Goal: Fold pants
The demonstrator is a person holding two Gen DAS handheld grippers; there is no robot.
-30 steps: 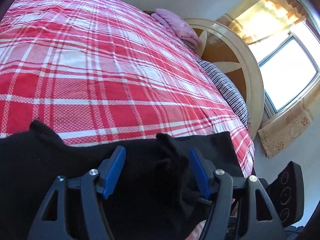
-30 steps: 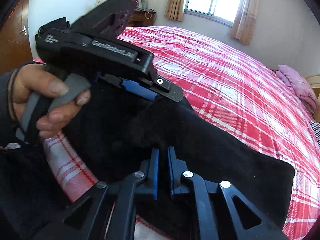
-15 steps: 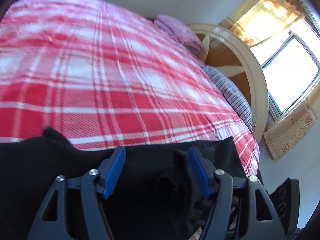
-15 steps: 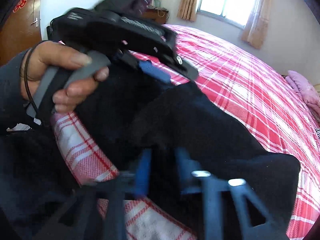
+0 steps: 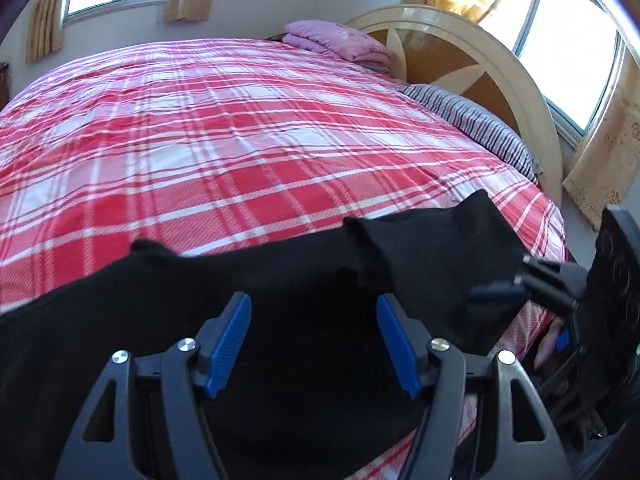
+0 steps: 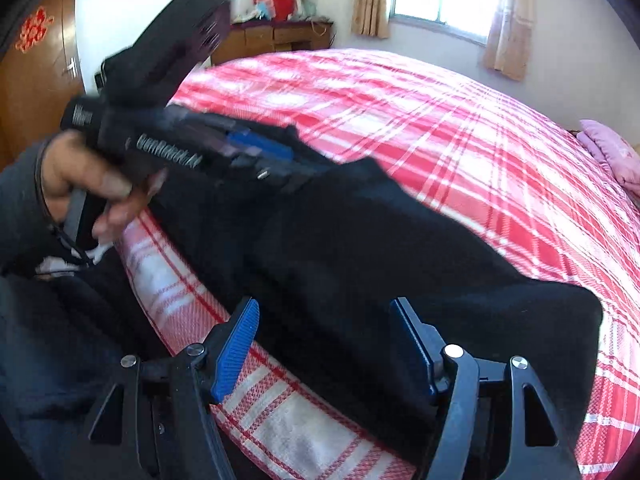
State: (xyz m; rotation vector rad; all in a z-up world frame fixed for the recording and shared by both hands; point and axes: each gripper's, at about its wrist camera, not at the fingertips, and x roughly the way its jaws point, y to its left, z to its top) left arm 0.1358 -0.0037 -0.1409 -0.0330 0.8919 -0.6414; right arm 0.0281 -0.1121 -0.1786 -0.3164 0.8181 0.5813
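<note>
Along the near edge of the bed (image 5: 248, 152), black pants (image 5: 304, 320) are laid flat on the red-and-white plaid cover, long axis parallel to that edge. In the left wrist view the garment is seen as a dark band running left to right across the lower frame, with one corner raised toward the headboard (image 5: 500, 80) side and a small peak at the far edge on the left. In the right wrist view the same band is seen running from the lower right, where its squared-off end (image 6: 560, 320) lies on the cover, up and left toward the left gripper (image 6: 264, 156). Which end is waist or hem cannot be told; the fabric is too dark. Left gripper (image 5: 314, 344): jaws are held apart over the pants, blue pads clear of the cloth on both sides, nothing clamped. It is gripped by a hand (image 6: 84, 184), blurred in the right wrist view. Right gripper (image 6: 324, 348): jaws have just been opening and are spread wide, the pants edge is seen between the pads but is not pressed by them, so the cloth is released. A pink folded blanket (image 5: 340, 44) and a striped pillow (image 5: 472, 120) are set at the headboard end, well apart from the pants.
</note>
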